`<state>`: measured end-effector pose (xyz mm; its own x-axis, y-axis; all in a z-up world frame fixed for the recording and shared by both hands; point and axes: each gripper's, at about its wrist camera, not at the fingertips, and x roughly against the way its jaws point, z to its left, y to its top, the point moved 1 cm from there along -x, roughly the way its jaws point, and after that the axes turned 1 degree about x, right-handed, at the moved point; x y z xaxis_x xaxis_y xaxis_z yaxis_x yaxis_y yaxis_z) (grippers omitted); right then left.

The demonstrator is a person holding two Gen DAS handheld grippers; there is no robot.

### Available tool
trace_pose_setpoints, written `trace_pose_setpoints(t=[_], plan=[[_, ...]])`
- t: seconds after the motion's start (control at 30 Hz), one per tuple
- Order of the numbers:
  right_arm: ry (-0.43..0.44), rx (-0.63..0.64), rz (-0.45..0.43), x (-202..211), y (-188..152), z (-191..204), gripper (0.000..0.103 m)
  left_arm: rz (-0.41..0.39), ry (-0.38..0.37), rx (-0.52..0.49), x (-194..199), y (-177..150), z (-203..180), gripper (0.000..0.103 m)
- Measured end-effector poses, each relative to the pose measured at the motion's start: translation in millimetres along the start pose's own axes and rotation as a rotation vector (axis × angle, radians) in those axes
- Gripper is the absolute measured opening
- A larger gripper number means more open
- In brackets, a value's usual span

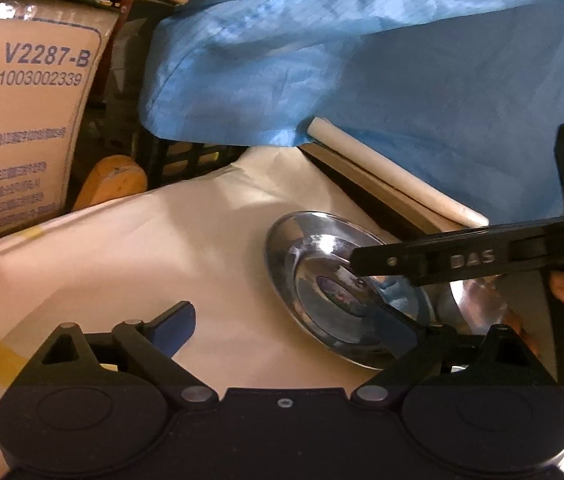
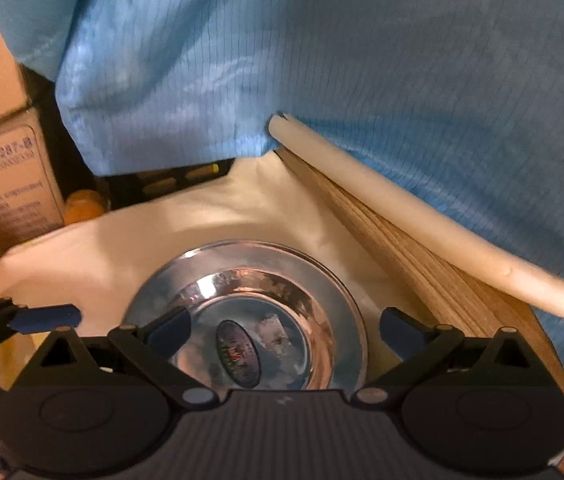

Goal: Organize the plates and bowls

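A shiny steel plate [image 2: 249,320] lies flat on a white cloth [image 2: 185,216]. It has a wide rim, a deep middle and a little oval sticker [image 2: 237,354] inside.

The right gripper [image 2: 284,332] hangs right over the plate and points down at it. Its two blue fingers [image 2: 169,330] stand wide apart, one over the plate's left side and one just past its right rim. Nothing is pinched between them.

The left gripper [image 1: 286,320] is also spread wide, with nothing in it. The plate lies in front of it, off to its right side. One blue finger [image 1: 173,324] is over the bare cloth. The other finger reaches over the plate's near edge. From this view the right gripper's black arm, marked "DAS" [image 1: 472,258], sticks in over the plate.

Beyond the plate lie a wooden board [image 2: 422,264] and a long pale roll [image 2: 422,212]. A big blue cloth [image 2: 322,60] hangs behind them. Cardboard boxes [image 1: 21,120] are stacked far off to the left gripper's left side.
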<state>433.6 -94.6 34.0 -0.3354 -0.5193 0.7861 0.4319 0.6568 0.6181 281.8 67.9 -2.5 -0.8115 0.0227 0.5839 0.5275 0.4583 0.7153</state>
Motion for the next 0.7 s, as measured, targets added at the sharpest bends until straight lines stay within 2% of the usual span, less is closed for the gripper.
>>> trace_pose_setpoints(t=[0.3, 0.37, 0.47, 0.6, 0.67, 0.7], plan=[[-0.031, -0.031, 0.041, -14, 0, -9, 0.097, 0.014, -0.046, 0.029, -9, 0, 2, 0.072], [-0.034, -0.022, 0.048, -17, 2, -8, 0.096, 0.016, -0.050, 0.032, -10, -1, 2, 0.061], [-0.043, -0.007, 0.063, -20, 3, -4, 0.093, 0.024, -0.048, 0.025, -11, -2, 2, 0.052], [-0.088, 0.027, 0.086, -23, 3, 1, 0.086, 0.029, -0.056, 0.021, -11, -3, 1, 0.047], [-0.108, 0.042, 0.095, -27, 2, 5, 0.080, 0.033, -0.056, 0.020, -12, -4, -1, 0.042], [-0.102, 0.042, 0.106, -27, 1, 5, 0.074, 0.036, -0.058, 0.020, -12, -4, -1, 0.041]])
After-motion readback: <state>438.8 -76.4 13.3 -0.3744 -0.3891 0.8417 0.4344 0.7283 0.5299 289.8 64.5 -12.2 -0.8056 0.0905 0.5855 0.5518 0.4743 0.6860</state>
